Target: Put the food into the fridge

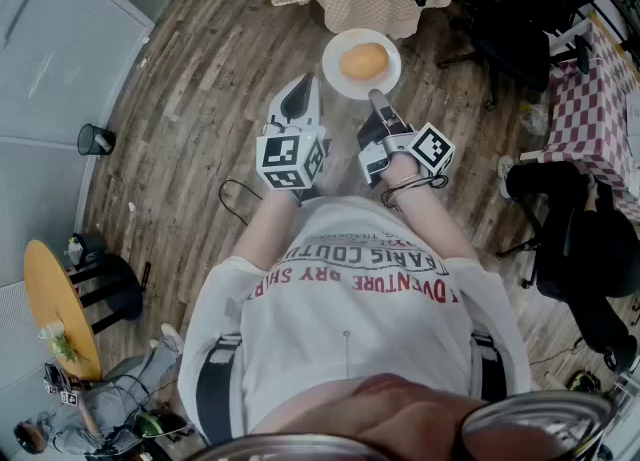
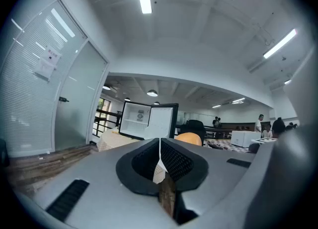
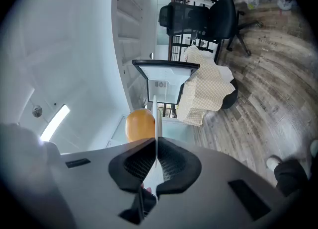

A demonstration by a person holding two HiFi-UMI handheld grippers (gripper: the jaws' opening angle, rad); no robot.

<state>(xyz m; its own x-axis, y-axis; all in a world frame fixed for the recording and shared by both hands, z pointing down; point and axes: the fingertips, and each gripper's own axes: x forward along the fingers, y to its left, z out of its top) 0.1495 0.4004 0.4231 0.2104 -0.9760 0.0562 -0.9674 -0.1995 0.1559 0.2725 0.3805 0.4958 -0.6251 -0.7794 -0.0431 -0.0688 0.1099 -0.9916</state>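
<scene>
Over floor [image 1: 200, 99] | right gripper [image 1: 378, 99] pinches plate [image 1: 333, 67] with bun [image 1: 363, 60] | left gripper [image 1: 300, 94] closed, empty | fridge [image 2: 149, 120] only in gripper views

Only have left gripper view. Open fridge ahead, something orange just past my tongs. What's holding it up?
Observer: It's food on a white plate. The right gripper has its tongs shut on the plate's near rim.
Operator: Is my left one touching that plate?
Observer: In the head view the left gripper points just past the plate's left edge. They're very close, and I can't tell if they touch.
Operator: Plate level?
Observer: The right gripper view shows the plate edge-on, a thin white line running up out of the tongs, with the food to one side. I can't judge tilt from that.
</scene>
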